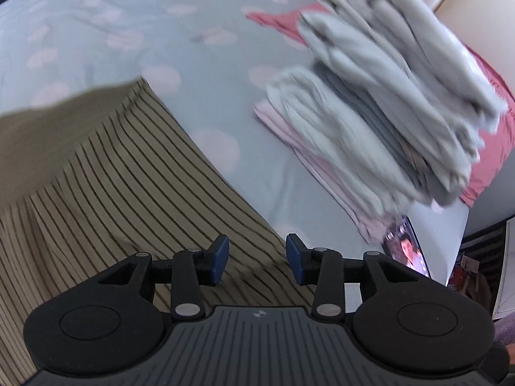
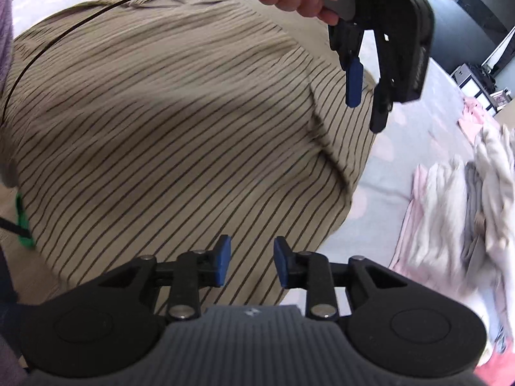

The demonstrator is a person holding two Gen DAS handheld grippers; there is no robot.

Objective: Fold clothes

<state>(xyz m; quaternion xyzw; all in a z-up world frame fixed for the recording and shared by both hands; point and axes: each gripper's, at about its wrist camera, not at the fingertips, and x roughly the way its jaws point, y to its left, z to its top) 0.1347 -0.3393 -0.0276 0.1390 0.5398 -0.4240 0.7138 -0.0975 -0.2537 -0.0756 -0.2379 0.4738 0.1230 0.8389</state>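
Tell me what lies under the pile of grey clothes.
Under the grey clothes, a pale pink folded garment shows, on the dotted bedsheet. Anything deeper in the pile is covered.

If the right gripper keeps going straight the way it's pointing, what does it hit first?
Most likely the beige shirt with thin dark stripes, which fills the view past the right gripper; its open jaws hold nothing. How far off it lies is hard to judge.

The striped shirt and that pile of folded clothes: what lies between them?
Only bare bedsheet, grey with pink dots, lies between the striped shirt and the pile of folded clothes. The left wrist view shows it best.
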